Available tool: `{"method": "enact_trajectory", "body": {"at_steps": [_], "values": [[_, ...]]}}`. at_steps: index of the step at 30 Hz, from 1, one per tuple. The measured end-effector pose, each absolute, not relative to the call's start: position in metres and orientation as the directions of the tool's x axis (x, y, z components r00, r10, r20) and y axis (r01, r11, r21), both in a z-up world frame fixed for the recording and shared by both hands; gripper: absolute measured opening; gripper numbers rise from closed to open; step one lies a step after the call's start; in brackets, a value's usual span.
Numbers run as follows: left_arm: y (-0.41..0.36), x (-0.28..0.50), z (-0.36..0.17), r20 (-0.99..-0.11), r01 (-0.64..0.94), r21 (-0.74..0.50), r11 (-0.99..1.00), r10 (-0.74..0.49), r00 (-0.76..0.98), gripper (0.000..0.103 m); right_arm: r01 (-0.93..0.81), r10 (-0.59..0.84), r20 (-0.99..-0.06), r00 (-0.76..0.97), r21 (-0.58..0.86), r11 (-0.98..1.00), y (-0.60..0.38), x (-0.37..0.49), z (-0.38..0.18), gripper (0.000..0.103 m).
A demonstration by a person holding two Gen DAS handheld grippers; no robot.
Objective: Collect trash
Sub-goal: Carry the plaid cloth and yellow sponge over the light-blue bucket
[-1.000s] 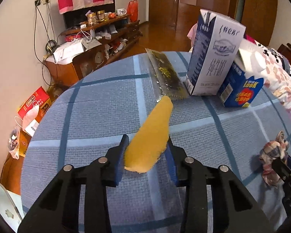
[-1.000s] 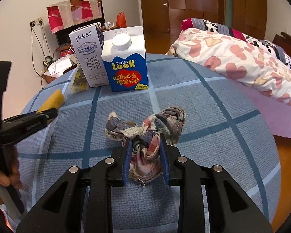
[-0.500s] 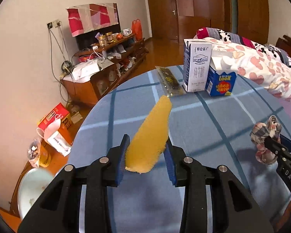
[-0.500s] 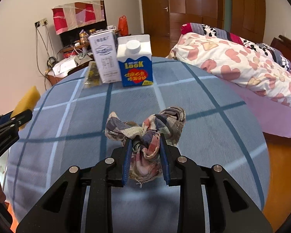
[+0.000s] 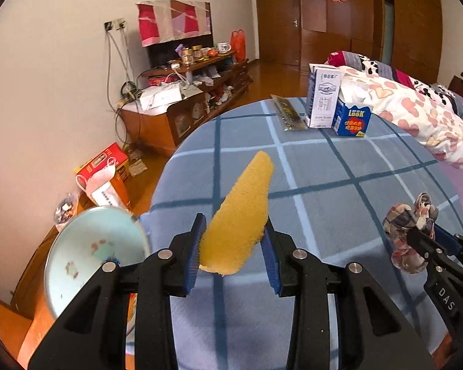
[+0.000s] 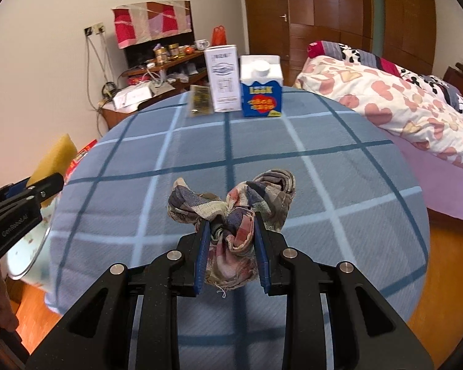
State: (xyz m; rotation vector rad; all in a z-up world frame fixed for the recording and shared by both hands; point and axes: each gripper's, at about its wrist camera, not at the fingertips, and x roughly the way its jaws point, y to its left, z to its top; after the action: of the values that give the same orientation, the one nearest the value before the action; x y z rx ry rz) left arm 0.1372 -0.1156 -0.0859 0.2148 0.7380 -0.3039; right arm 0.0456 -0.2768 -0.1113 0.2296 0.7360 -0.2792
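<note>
My left gripper (image 5: 233, 231) is shut on a yellow sponge (image 5: 242, 209), held above the near left edge of the round table (image 5: 339, 160) with its blue checked cloth. The right gripper (image 6: 230, 226) is shut on a crumpled patterned rag (image 6: 231, 206) over the table's near side. In the left wrist view the rag (image 5: 409, 225) and right gripper (image 5: 429, 240) show at the right. The right wrist view has the sponge (image 6: 54, 157) and left gripper (image 6: 46, 185) at its left edge. A pale blue basin (image 5: 92, 252) stands low beside the table's left edge.
At the table's far side stand a white milk carton (image 6: 223, 78), a blue carton (image 6: 261, 92) and a flat snack wrapper (image 6: 199, 98). A bed (image 6: 401, 104) runs along the right. A cluttered wooden cabinet (image 5: 182, 101) and a red box (image 5: 105, 166) are at the left.
Both grippers have drawn back from the cartons and up, each keeping its load. The left one has swung left, bringing the basin into view.
</note>
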Motion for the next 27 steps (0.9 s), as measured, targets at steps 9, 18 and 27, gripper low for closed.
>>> {"method": "enact_trajectory", "body": {"at_steps": [9, 18, 27], "values": [[-0.073, 0.113, -0.082, -0.669, 0.278, 0.075, 0.958, -0.159, 0.726, 0.036, 0.27, -0.131, -0.675, 0.726, 0.105, 0.957, -0.238, 0.032, -0.105, 0.028], [-0.041, 0.102, -0.075, -0.647, 0.224, 0.076, 0.971, -0.123, 0.752, 0.036, 0.205, -0.093, -0.663, 0.743, 0.093, 0.974, -0.204, 0.029, -0.098, 0.028], [-0.018, 0.102, -0.075, -0.65, 0.189, 0.059, 0.98, -0.106, 0.753, 0.036, 0.149, -0.058, -0.658, 0.751, 0.082, 0.985, -0.176, 0.032, -0.093, 0.028]]}}
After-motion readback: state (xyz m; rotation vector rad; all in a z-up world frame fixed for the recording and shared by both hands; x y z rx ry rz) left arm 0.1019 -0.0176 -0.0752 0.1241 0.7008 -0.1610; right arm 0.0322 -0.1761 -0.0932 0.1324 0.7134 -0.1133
